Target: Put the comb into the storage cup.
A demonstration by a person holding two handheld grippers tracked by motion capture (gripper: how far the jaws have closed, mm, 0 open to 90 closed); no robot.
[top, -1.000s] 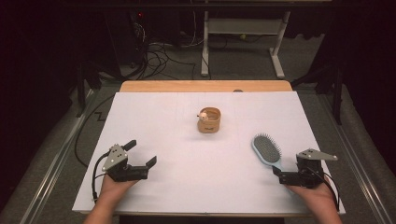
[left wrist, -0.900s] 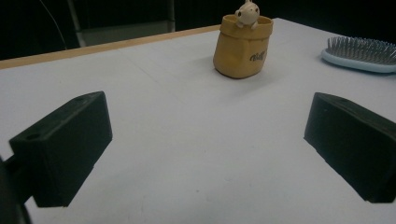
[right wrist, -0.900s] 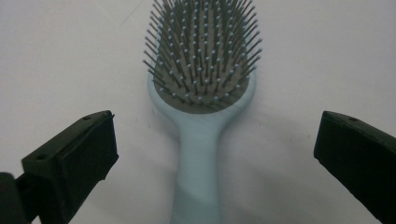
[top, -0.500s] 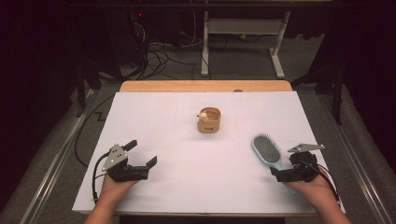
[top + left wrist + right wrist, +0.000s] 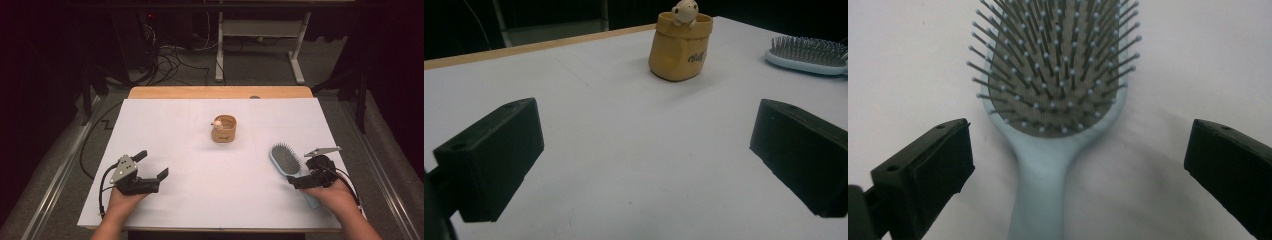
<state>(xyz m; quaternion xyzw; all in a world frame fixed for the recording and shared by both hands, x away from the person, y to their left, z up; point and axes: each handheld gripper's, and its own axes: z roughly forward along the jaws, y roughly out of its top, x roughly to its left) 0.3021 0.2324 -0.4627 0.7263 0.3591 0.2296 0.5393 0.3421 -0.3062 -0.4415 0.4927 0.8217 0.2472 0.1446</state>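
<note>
- Hairbrush [image 5: 1048, 100] lies bristles up near the worktop's right edge; right gripper [image 5: 1073, 165] straddles its handle, jaws spread.
- Left gripper [image 5: 150, 172] idles near the front left corner, jaws spread.
- Next, probably: lower, pinch the handle.

The person's left hand [image 5: 122, 200] comes in from the bottom edge of the high view, its forearm angled up and slightly inward, gripping the black two-jaw left gripper [image 5: 153, 165] with a grey three-cornered plate on top; its jaws stand wide apart, pointing forward and to the right, low over the surface. A black cable loops from its rear. The person's right hand [image 5: 336, 196] enters from the bottom right, forearm slanting inward, holding the black two-jaw right gripper [image 5: 296, 181], tipped downward. Its own view shows both black jaws spread wide at either side, closed on nothing.
</note>
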